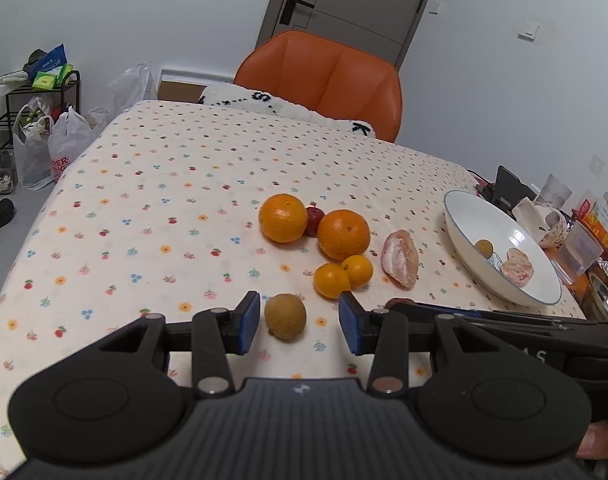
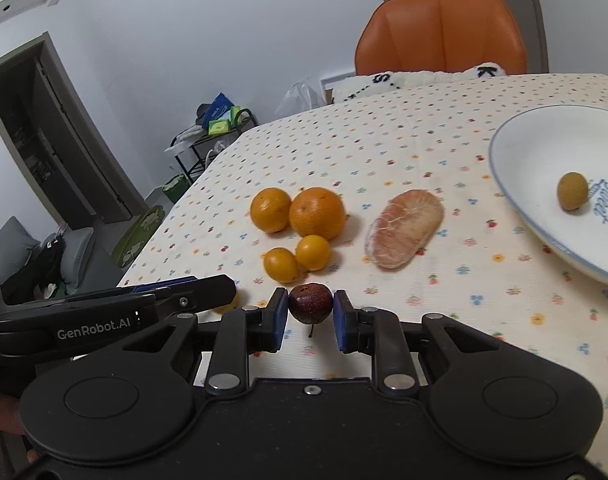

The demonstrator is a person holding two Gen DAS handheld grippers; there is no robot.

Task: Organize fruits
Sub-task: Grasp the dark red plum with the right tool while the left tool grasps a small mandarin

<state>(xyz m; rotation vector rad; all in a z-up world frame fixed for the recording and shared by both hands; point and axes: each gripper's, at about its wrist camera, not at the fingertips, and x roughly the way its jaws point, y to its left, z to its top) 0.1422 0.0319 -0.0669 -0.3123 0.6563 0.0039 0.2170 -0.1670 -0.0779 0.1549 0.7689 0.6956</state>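
Sorting is barely begun: the right gripper [image 2: 311, 312] pinches a dark cherry [image 2: 310, 303], the left gripper [image 1: 300, 322] gapes around a brown fruit [image 1: 285, 316], four oranges [image 1: 343, 234] wait beyond both, the plate [image 1: 463, 216] holds two pieces.
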